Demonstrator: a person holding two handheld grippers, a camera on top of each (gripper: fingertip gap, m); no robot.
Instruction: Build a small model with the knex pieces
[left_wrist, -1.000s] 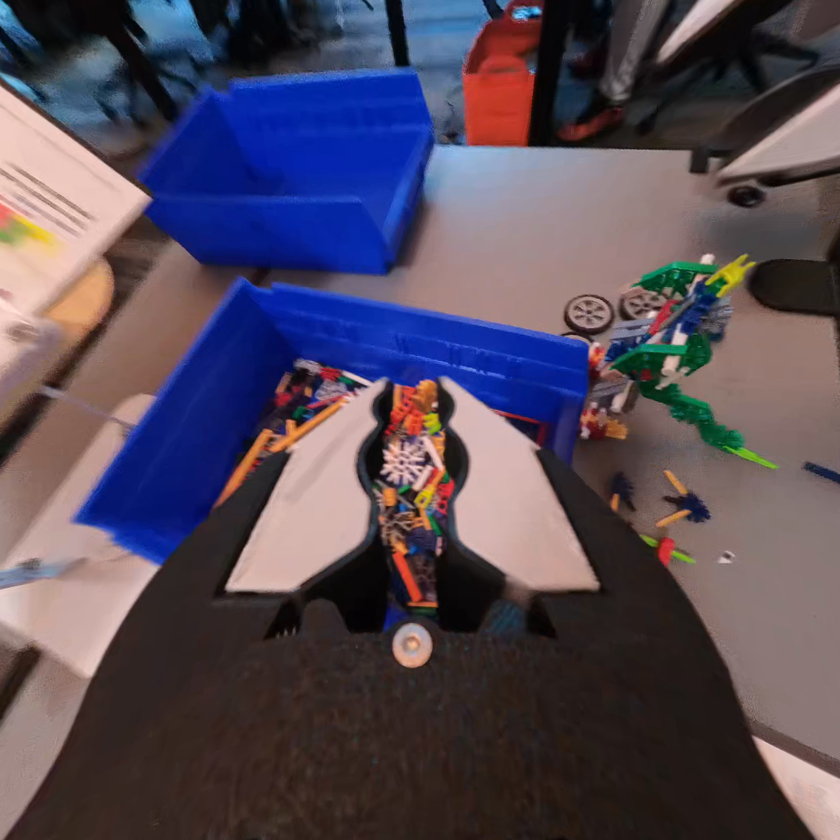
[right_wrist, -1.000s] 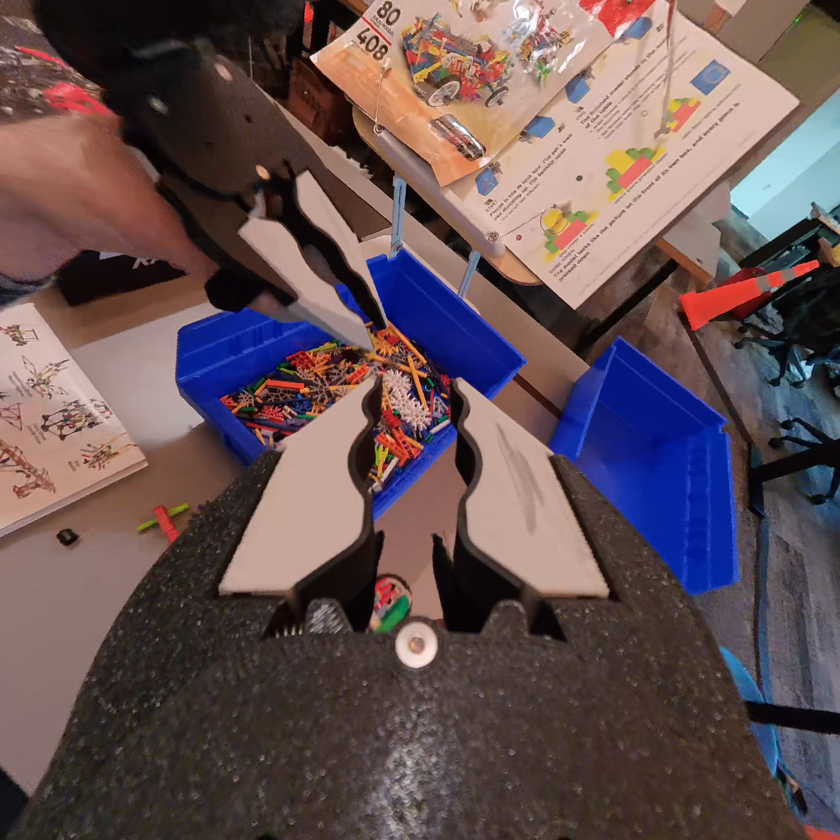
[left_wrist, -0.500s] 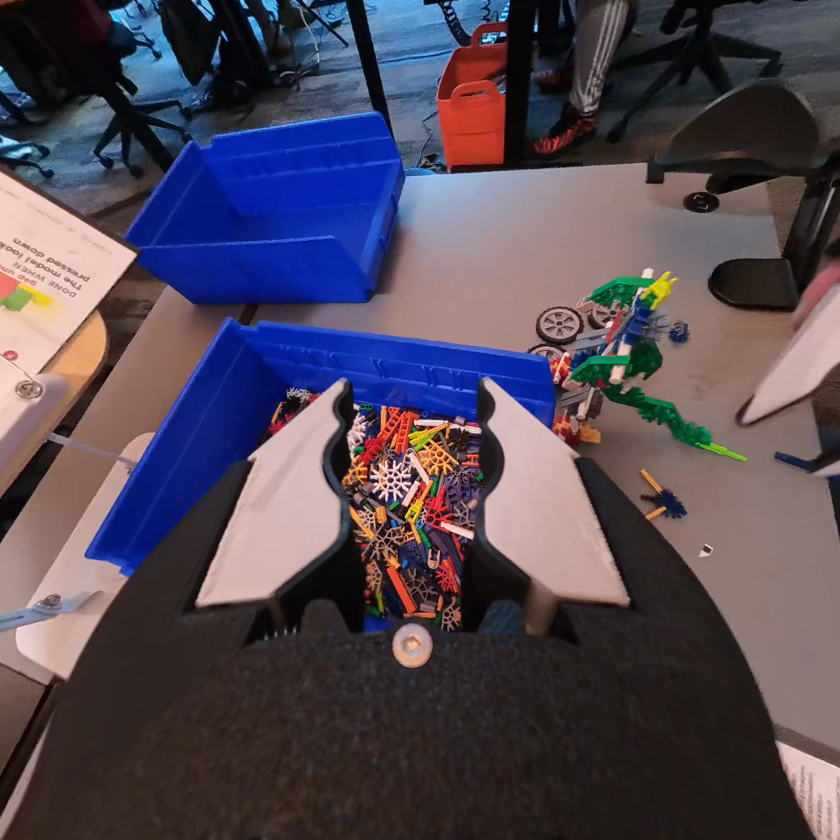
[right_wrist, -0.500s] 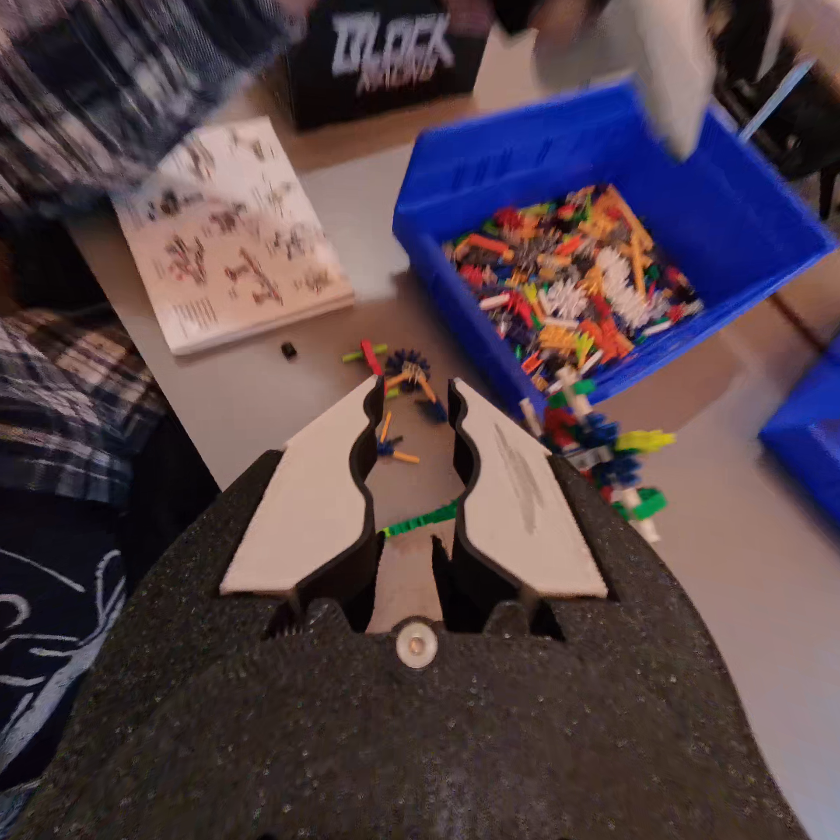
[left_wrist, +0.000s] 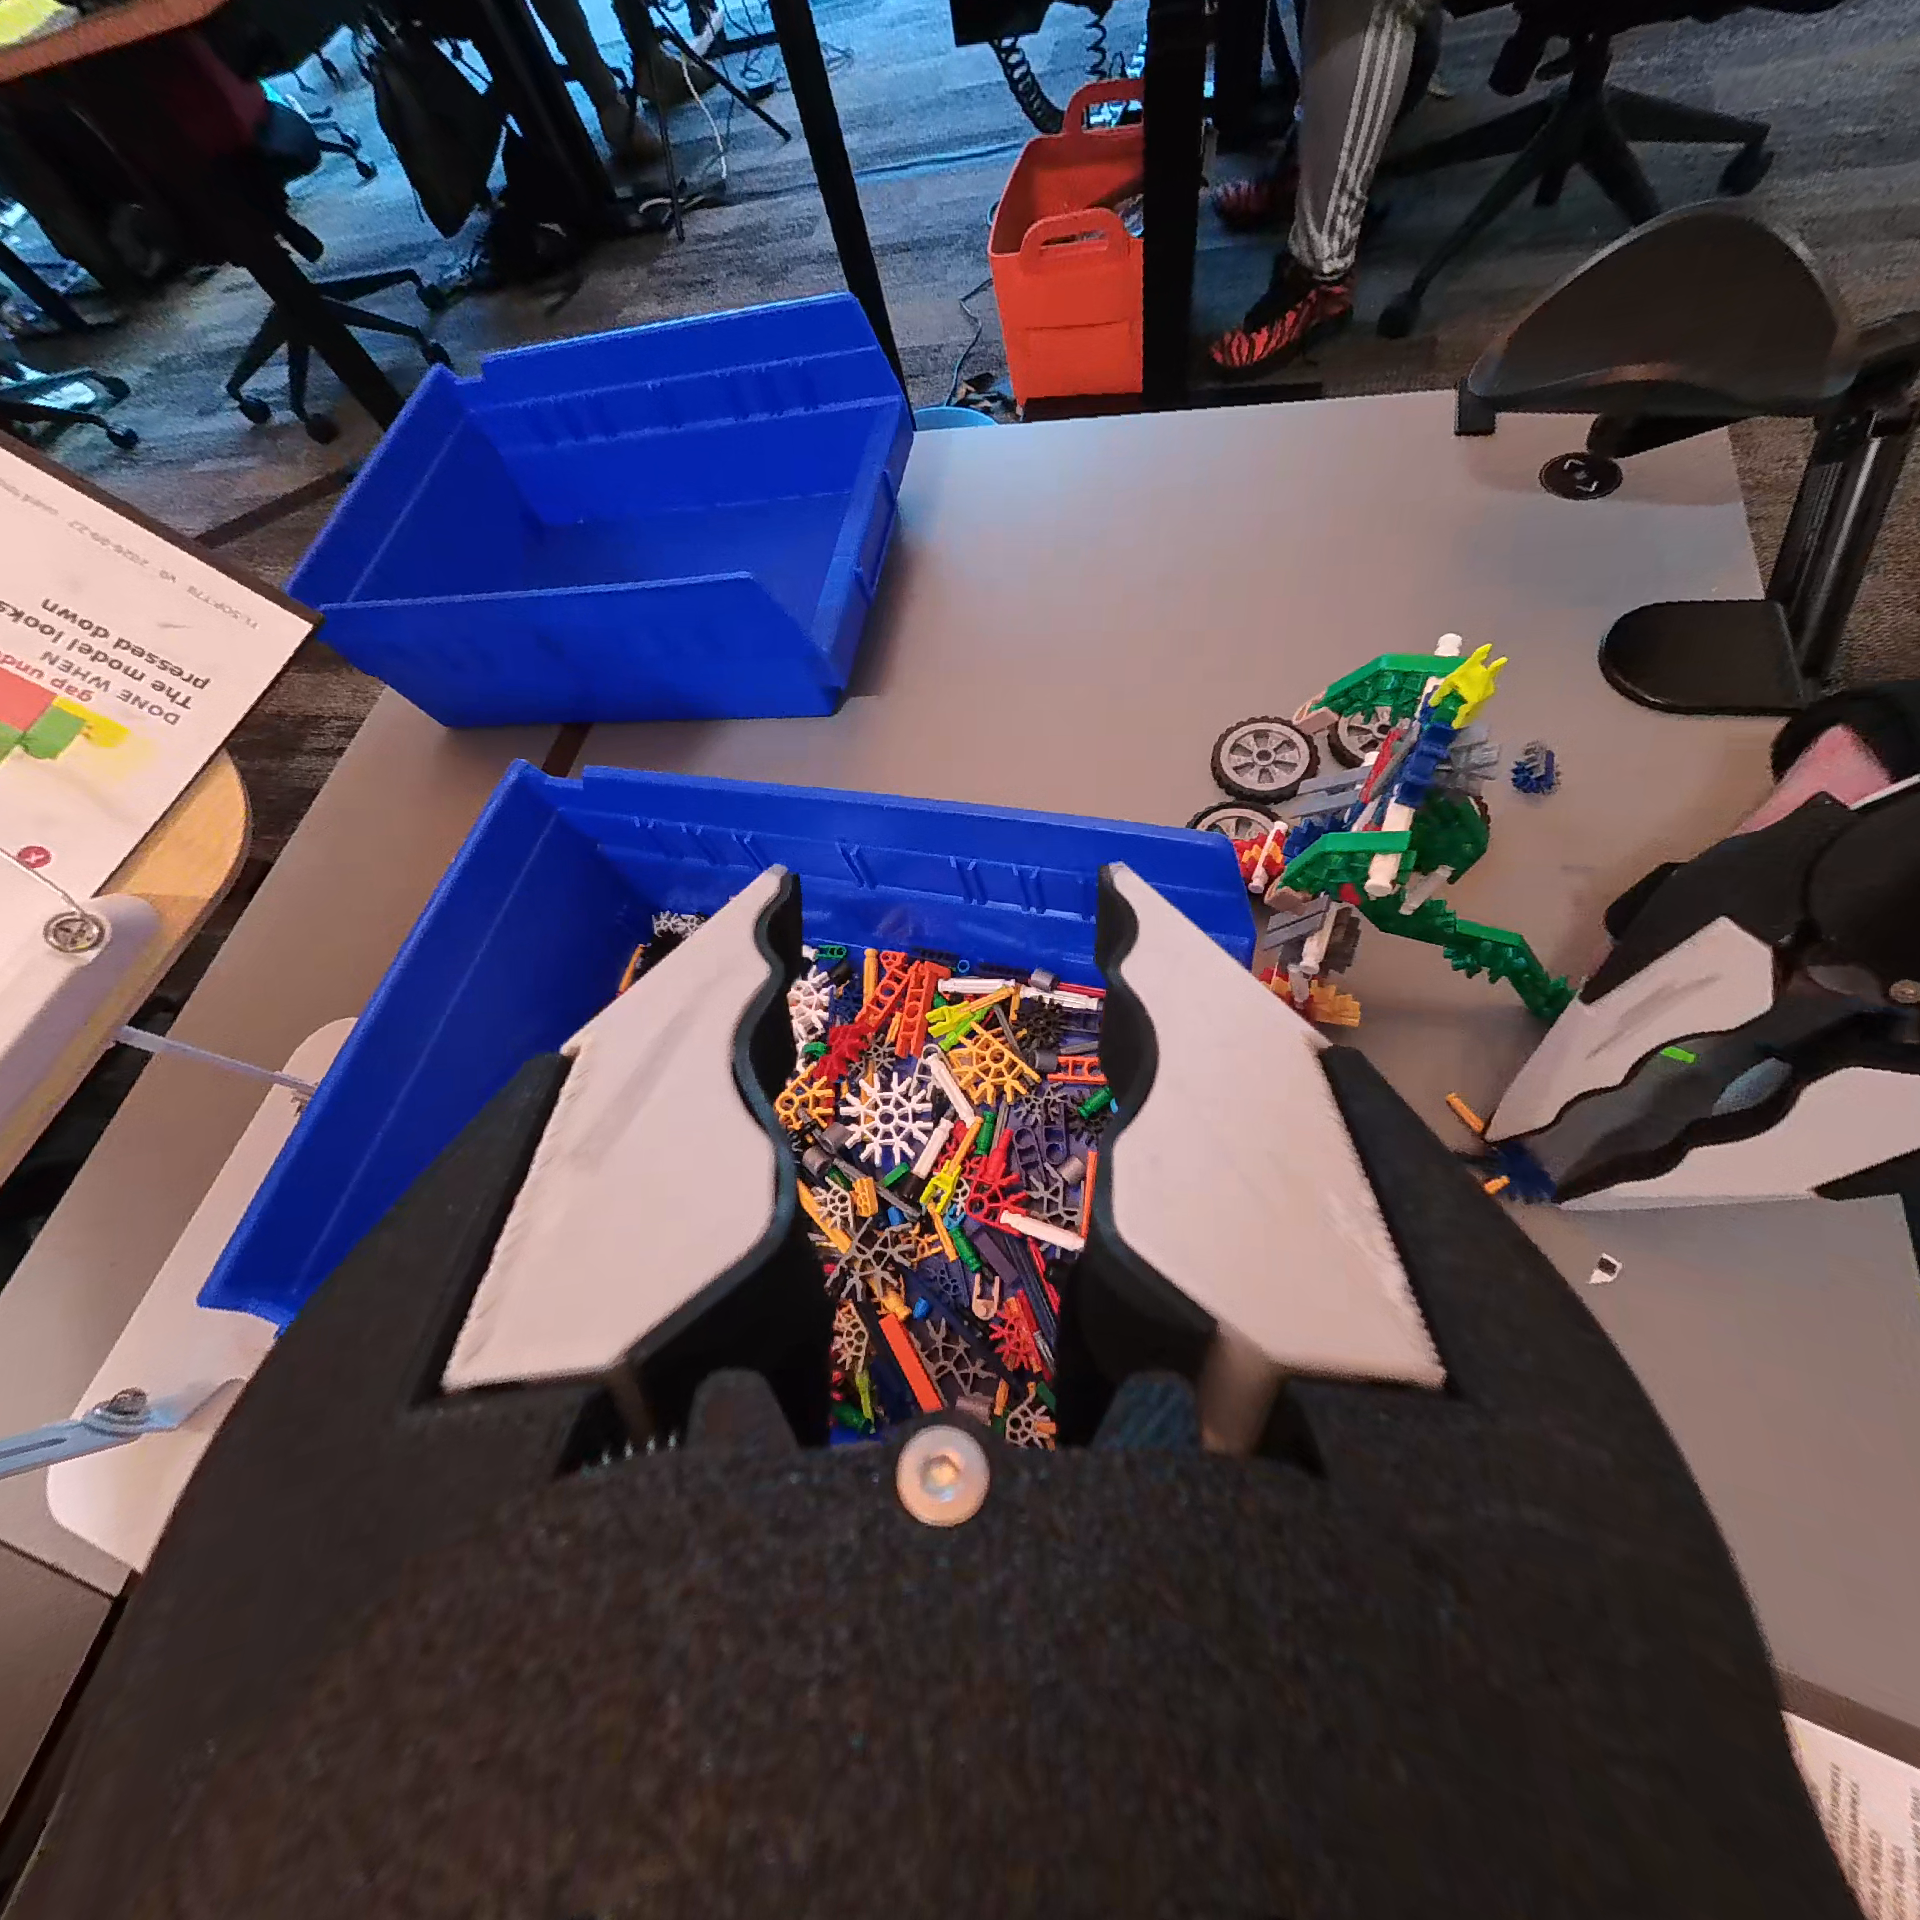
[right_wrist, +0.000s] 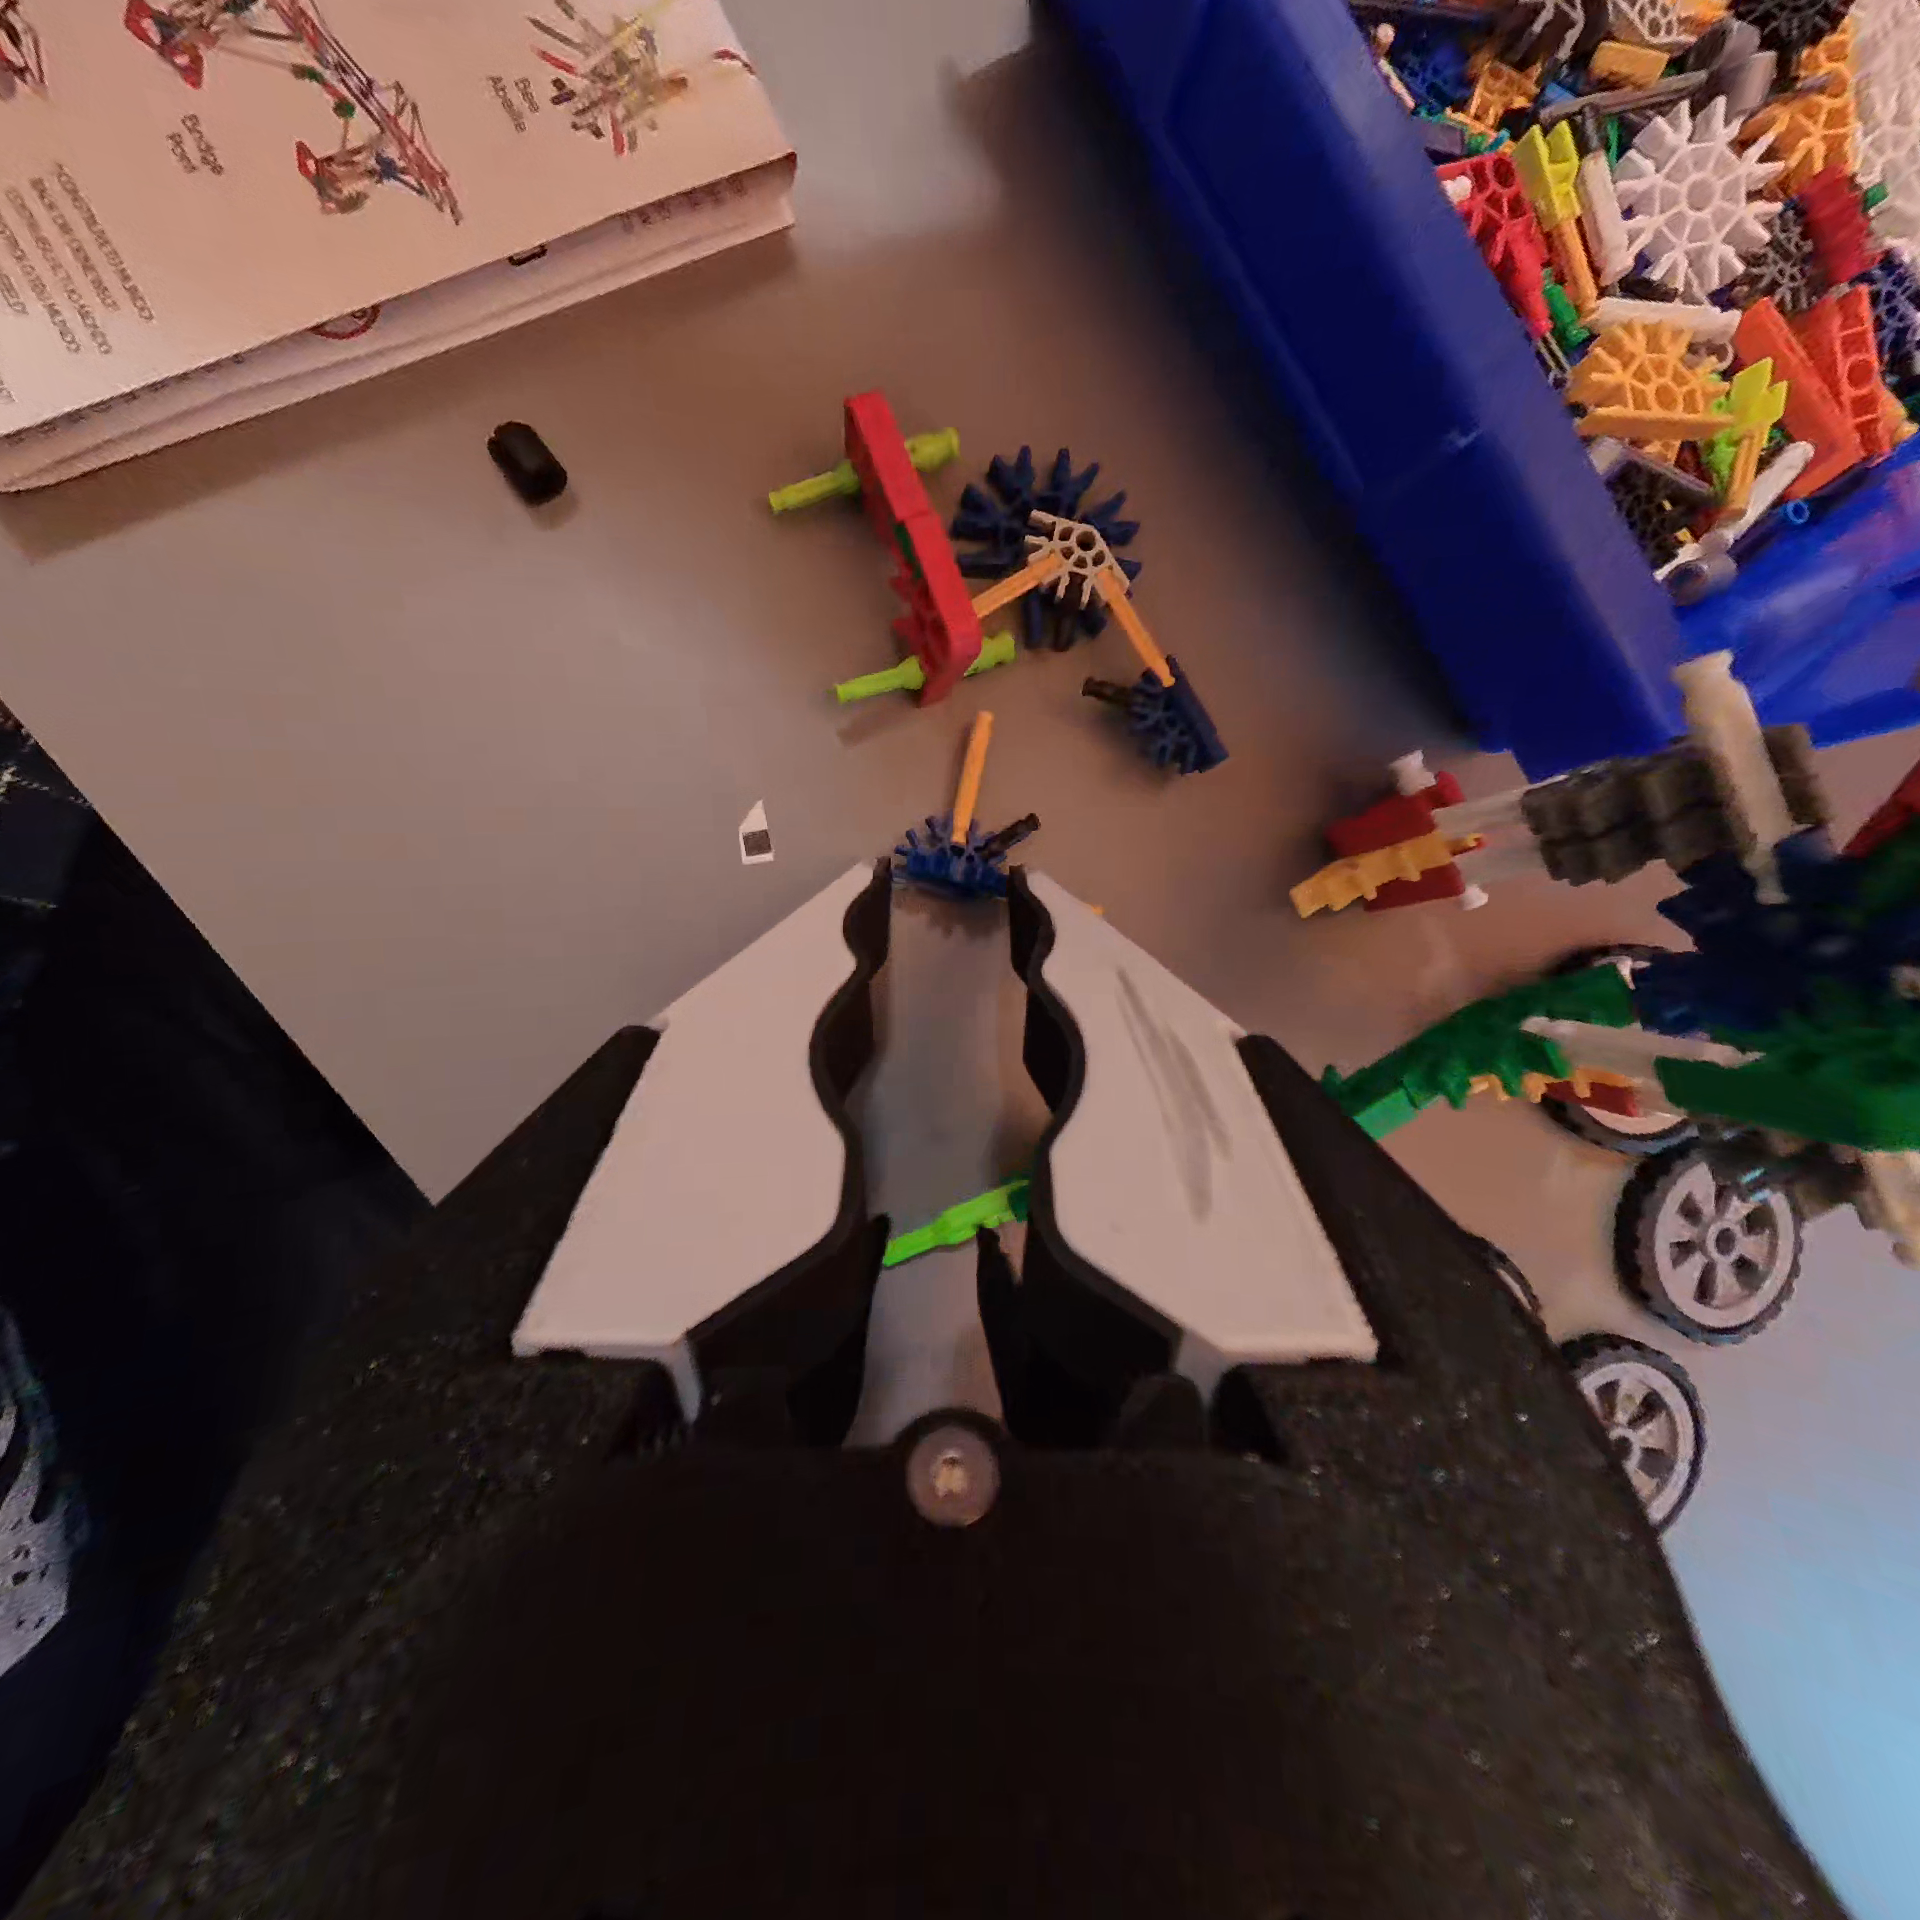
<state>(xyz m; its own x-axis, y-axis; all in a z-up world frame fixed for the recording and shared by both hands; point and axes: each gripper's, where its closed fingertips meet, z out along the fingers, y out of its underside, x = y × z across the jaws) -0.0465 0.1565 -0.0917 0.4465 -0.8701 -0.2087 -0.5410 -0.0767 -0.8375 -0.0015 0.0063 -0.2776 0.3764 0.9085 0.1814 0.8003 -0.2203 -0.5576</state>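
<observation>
Two blue bins on the grey table (left_wrist: 1195, 582): far bin (left_wrist: 623, 540) bare inside, near bin (left_wrist: 436, 1039) heaped with mixed coloured construction pieces. Left gripper (left_wrist: 940, 914) hovering above that heap, jaws spread wide, holding nothing. Right gripper (right_wrist: 951, 883) narrowly parted, tips bracketing a small blue spiked connector (right_wrist: 951, 857) with orange rod. Just right, green wheeled model (right_wrist: 1714, 1060); far left, open instruction booklet (right_wrist: 343, 156).
</observation>
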